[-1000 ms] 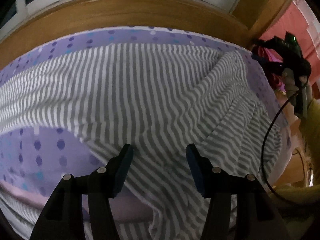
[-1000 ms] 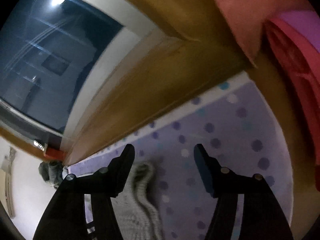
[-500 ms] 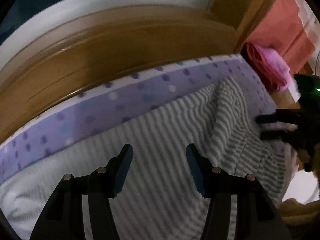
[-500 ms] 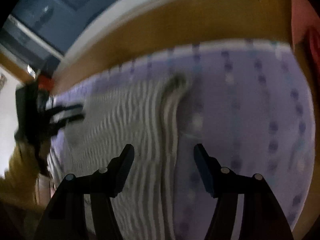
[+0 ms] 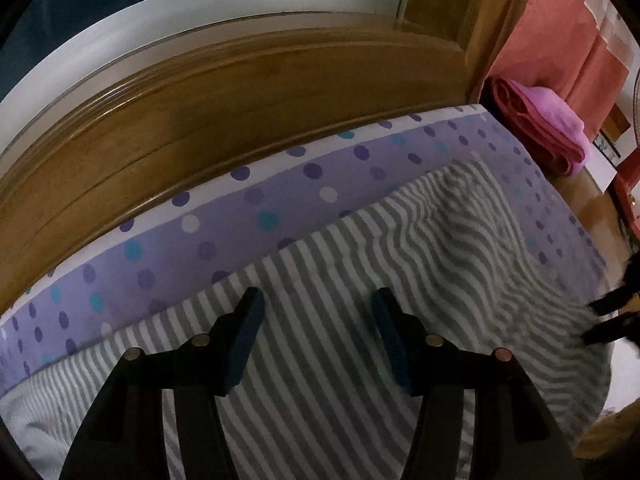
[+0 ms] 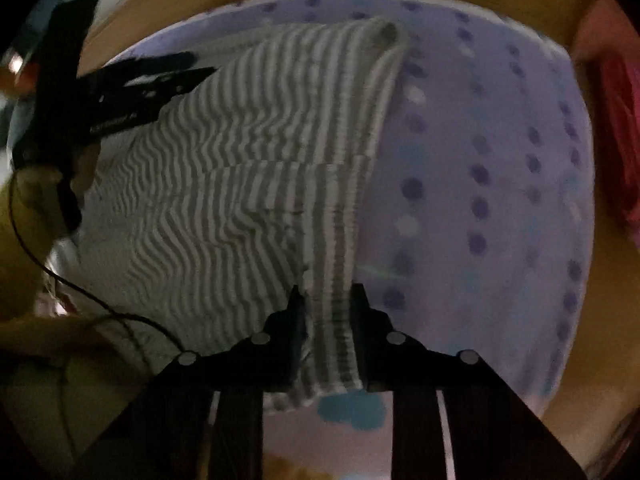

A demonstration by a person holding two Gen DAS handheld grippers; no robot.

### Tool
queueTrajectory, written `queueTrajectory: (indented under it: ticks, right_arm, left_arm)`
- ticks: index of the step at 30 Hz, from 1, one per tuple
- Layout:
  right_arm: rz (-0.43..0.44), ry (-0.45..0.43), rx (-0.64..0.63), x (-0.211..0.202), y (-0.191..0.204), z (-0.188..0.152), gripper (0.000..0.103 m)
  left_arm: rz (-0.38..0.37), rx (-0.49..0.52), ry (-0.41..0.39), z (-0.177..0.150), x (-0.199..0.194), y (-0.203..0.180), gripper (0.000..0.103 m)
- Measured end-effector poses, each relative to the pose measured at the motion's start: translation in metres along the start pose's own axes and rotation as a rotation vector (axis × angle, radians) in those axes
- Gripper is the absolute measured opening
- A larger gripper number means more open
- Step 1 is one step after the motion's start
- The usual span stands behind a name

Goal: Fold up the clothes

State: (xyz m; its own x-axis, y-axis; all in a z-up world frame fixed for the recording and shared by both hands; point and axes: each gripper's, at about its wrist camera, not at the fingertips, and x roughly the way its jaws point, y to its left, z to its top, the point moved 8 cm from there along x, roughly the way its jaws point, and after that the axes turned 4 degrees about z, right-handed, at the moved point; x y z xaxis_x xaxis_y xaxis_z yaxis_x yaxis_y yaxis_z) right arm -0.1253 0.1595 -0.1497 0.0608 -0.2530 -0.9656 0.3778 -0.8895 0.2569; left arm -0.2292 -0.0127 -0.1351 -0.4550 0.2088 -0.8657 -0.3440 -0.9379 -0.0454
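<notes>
Grey-and-white striped cotton garment (image 5: pixel 360 280) lies spread across the purple polka-dot bed sheet (image 5: pixel 224 216), running alongside the wooden bed frame (image 5: pixel 200 100), and you're right on top of it. Your right claw (image 6: pixel 325 296) is closing on the garment's thick right-hand edge (image 6: pixel 336 264); that doubled, ribbed strip sits squarely between the jaws, so let them finish biting before you pull. Your left claw (image 5: pixel 316 308) hangs over the flat middle of the stripes with its jaws standing apart and nothing between them, no cloth taken yet. It looks like the start of a fold from the right side, I'd say. To do it well, get the left claw down onto the matching edge nearer the far end, so both corners travel together; lift only enough to clear the sheet, and carry the edge straight across, keeping the stripes in line. Watch the wrinkled patch (image 6: pixel 188 216) in the middle: it may bunch under the fold. The pink rolled towel (image 5: pixel 540 128) by the bed corner is well clear
</notes>
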Motion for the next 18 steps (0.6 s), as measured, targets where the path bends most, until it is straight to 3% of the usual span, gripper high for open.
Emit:
queueTrajectory:
  ticks: [4,8,13,16,18]
  right_arm:
    - [0.014,0.055,0.064,-0.021,-0.01,-0.029,0.018]
    - [-0.048,0.079,0.073,0.007,-0.015,-0.048,0.022]
    - [-0.05,-0.014,0.092,-0.006,-0.019,-0.05,0.032]
    - [-0.083,-0.144,0.09,-0.043,-0.02,-0.05,0.033]
    - [-0.138,-0.263,0.089,-0.07,-0.022,-0.047,0.042]
  left_arm:
    - [0.011,0.008,-0.026,0.002,0.002,-0.003,0.058]
    - [0.02,0.021,-0.048,0.008,0.008,-0.007,0.061]
    - [0.023,0.021,-0.026,0.011,0.008,-0.01,0.062]
    - [-0.02,-0.031,0.0,0.002,-0.003,-0.009,0.062]
    - [-0.038,-0.088,-0.01,-0.007,-0.017,-0.007,0.062]
